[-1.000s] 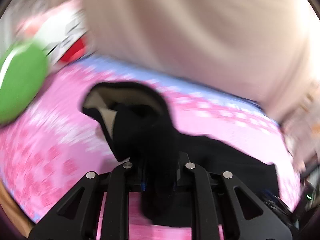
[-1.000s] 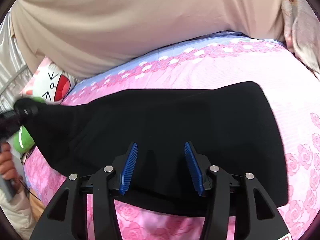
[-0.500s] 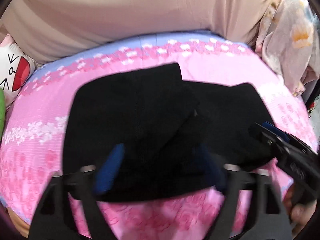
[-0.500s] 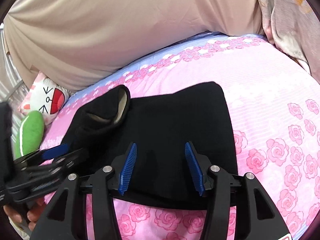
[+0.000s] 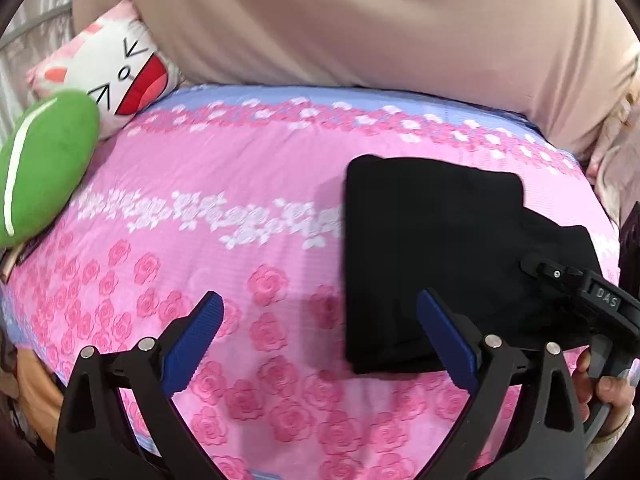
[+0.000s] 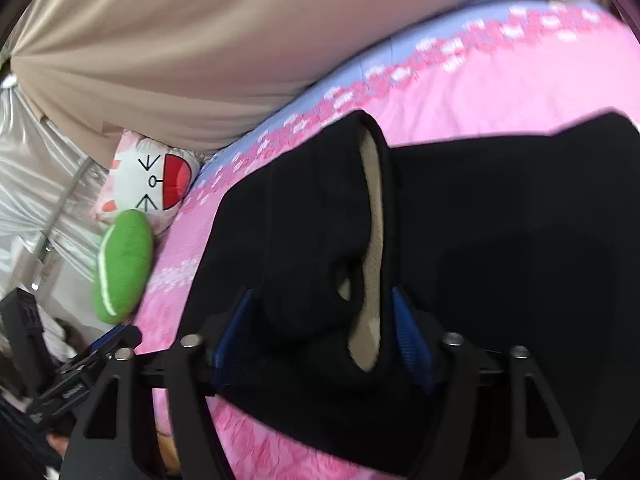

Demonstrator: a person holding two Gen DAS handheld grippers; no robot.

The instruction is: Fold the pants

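The black pants (image 5: 432, 256) lie folded into a compact stack on the pink rose bedsheet (image 5: 240, 248), right of centre in the left wrist view. My left gripper (image 5: 320, 332) is open and empty, just in front of the stack's left edge. The right gripper's body (image 5: 580, 300) rests at the stack's right side. In the right wrist view the pants (image 6: 500, 240) fill the frame, with the waistband's beige lining (image 6: 370, 240) showing. My right gripper (image 6: 324, 332) is open with the bunched waistband between its blue pads.
A green plush (image 5: 40, 168) and a white cat-face pillow (image 5: 116, 72) lie at the bed's left end. A beige curtain (image 5: 360, 20) hangs behind the bed. A floral cloth (image 5: 624, 152) sits at the far right.
My left gripper let go of the pants after laying them over to the right, then drew back left and stands open. My right gripper moved in close to the waistband.
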